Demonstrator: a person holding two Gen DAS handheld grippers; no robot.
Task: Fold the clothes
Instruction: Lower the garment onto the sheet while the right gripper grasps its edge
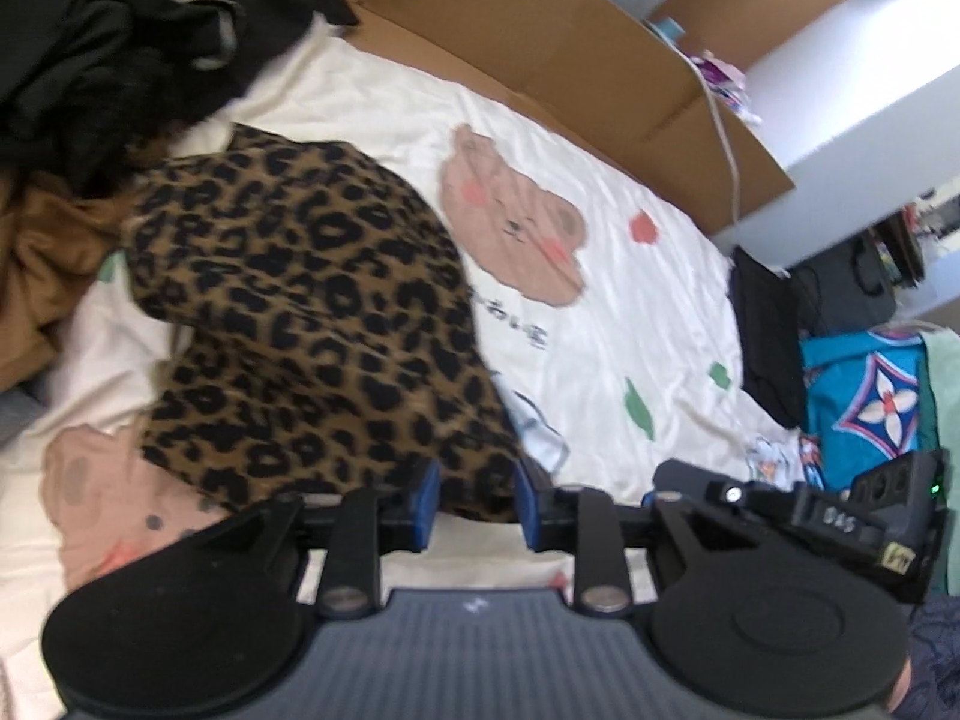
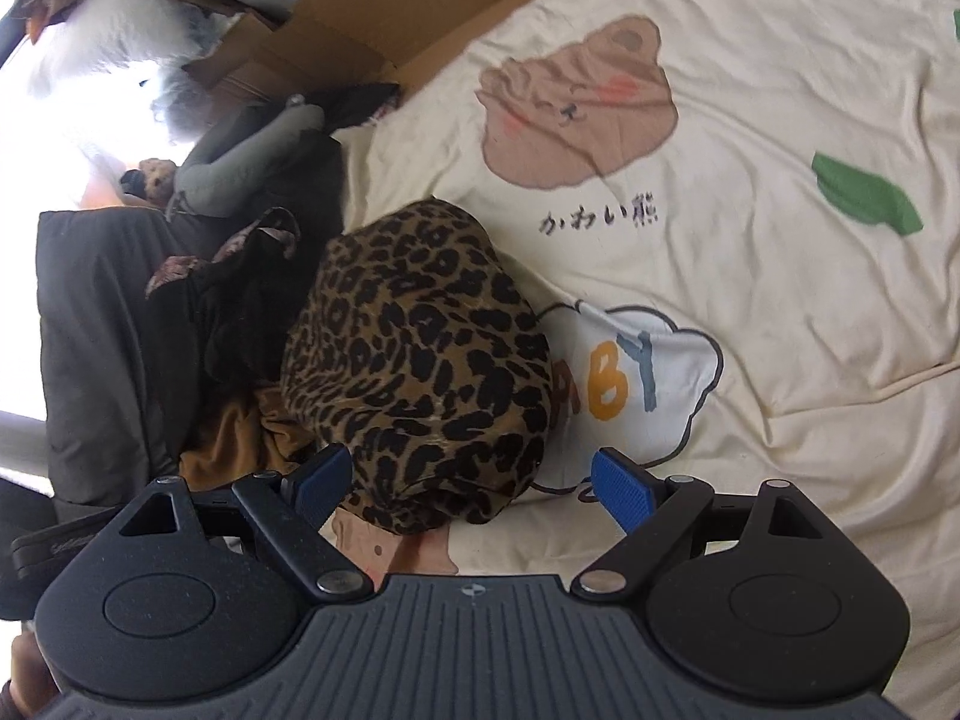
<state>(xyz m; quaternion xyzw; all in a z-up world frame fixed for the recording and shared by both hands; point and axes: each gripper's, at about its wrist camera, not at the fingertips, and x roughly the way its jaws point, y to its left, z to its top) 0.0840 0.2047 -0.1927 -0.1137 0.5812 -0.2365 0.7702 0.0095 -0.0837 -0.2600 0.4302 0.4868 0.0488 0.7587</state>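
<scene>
leopard garment bundled on the bear sheet, both claws parted

leopard-print garment (image 1: 300,312) lies in the left wrist view as a rounded, partly folded bundle on the cream bed sheet (image 1: 630,276), toward the edge of the sheet where the dark clothes pile (image 1: 108,48) sits. its cloth looks soft and thin, tan with black blotches. the left gripper (image 1: 477,501) hangs over the bundle's near end, its blue pads parted a little with cloth seen between them; whether the pads press on that cloth i cannot tell, though it reads more as released than clenched. a flattened cardboard box (image 1: 540,42) runs along the sheet's far edge.

in the right wrist view the same garment (image 2: 420,360) is a domed lump, its folded edge nearest the camera, half covering a printed cloud. the right gripper (image 2: 474,486) is spread wide, holding nothing, one ribbed pad on either side of that edge, likely to take the next fold. a brown garment (image 2: 234,438) peeks out beside it, touching the bundle.
</scene>
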